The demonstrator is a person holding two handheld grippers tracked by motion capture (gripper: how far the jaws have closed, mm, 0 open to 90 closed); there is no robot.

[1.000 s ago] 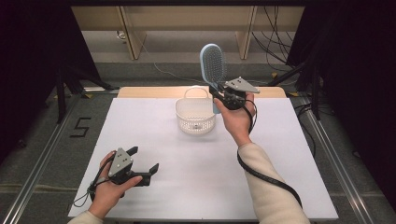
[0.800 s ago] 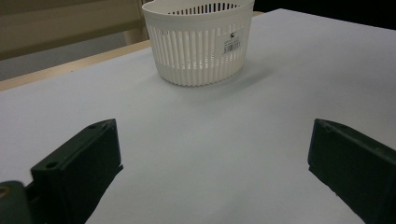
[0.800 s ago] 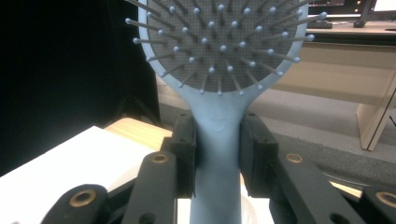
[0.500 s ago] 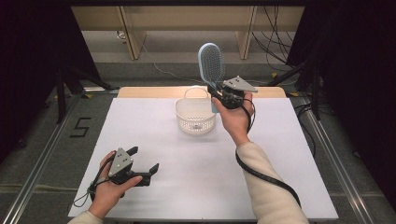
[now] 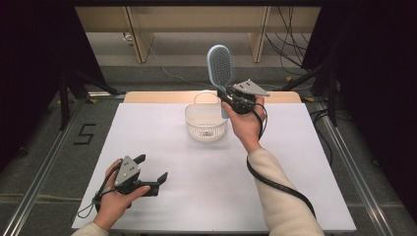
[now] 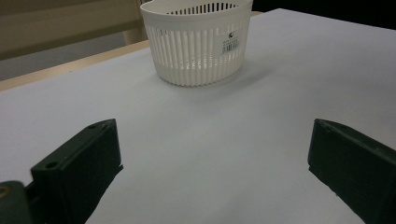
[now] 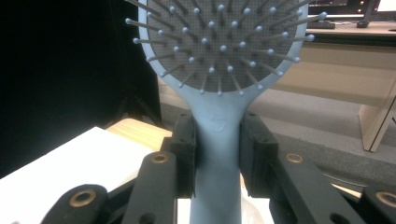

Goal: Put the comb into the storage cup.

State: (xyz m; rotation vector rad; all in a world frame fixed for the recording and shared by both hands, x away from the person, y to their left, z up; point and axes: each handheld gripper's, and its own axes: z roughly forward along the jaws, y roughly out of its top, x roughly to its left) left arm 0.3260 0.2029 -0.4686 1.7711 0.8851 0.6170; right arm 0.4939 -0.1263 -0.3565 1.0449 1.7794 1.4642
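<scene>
A light blue hairbrush stands upright above the far side of the table, its bristled head up. My right gripper is shut on its handle, just right of and above a white slatted basket. In the right gripper view both pads press the handle's sides and the bristles face the camera. My left gripper rests open on the white table sheet near the front left corner, with nothing between its jaws. From the left gripper view the basket lies ahead of it.
The white sheet covers the table, with a wooden strip along its far edge. Metal rails run down both sides. Wooden furniture legs and cables lie on the floor beyond.
</scene>
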